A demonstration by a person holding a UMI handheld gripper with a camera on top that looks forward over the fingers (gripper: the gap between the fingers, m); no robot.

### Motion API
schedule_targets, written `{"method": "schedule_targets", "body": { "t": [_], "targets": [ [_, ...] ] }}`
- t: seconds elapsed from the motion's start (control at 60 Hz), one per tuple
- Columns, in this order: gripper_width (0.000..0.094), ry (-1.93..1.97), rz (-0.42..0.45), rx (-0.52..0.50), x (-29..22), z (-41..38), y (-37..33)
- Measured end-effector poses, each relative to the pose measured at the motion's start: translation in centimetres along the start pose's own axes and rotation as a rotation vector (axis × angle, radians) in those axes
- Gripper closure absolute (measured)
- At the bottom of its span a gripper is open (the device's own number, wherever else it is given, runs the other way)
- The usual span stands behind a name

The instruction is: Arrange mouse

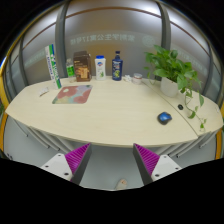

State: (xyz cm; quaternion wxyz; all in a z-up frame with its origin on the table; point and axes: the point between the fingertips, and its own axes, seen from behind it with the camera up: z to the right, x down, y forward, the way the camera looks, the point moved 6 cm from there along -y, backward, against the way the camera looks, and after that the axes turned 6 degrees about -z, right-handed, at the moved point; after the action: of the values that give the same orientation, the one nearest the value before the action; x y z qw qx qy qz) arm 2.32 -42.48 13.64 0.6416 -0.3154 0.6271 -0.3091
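Observation:
A small dark blue mouse (164,118) lies on the pale wooden table (115,115), near its right end, far beyond my right finger. My gripper (112,160) is held back from the table's near edge, over the floor. Its fingers, with magenta pads (78,156), stand wide apart with nothing between them. The mouse lies untouched.
A reddish mouse mat or book (72,94) lies at the table's left. Bottles and boxes (100,68) stand along the far edge. A leafy plant in a white pot (172,72) stands at the far right, with trailing stems (197,108) near the mouse.

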Motion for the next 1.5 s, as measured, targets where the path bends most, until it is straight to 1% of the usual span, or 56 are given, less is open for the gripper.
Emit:
{"method": "schedule_targets", "body": {
  "t": [0.1,0.2,0.367,0.45,0.583,0.65,0.75,0.85,0.917,1.0,1.067,1.15,1.25,1.333,1.367,1.433,1.5],
  "targets": [
    [0.0081,0.043,-0.002,0.067,1.1,7.2,2.7],
    [0.0083,0.069,0.015,0.117,0.5,13.4,5.3],
    [0.0083,0.129,0.069,0.123,-2.6,20.1,10.9],
    [0.0082,0.153,0.075,0.105,-4.0,22.0,13.7],
    [0.0085,0.184,0.054,0.073,-5.6,23.6,17.3],
    [0.0083,0.201,0.048,0.060,-6.5,24.0,18.5],
    [0.0083,0.198,0.064,0.059,-8.2,24.4,19.8],
    [0.0101,0.202,0.068,0.062,-9.6,24.5,21.0],
    [0.0161,0.203,0.067,0.088,-10.3,24.6,21.7],
    [0.0316,0.180,0.057,0.156,-10.8,25.3,22.4],
    [0.0446,0.163,0.068,0.146,-11.2,24.9,22.8],
    [0.0492,0.129,0.076,0.172,-11.4,24.8,22.8],
    [0.0549,0.131,0.062,0.220,-11.3,24.8,22.6],
    [0.0561,0.159,0.064,0.269,-11.8,24.5,21.2],
    [0.0561,0.167,0.082,0.293,-12.6,24.3,20.0],
    [0.0559,0.178,0.148,0.346,-15.1,23.7,16.3],
    [0.0560,0.201,0.249,0.374,-18.9,22.2,11.9]
  ]
}}
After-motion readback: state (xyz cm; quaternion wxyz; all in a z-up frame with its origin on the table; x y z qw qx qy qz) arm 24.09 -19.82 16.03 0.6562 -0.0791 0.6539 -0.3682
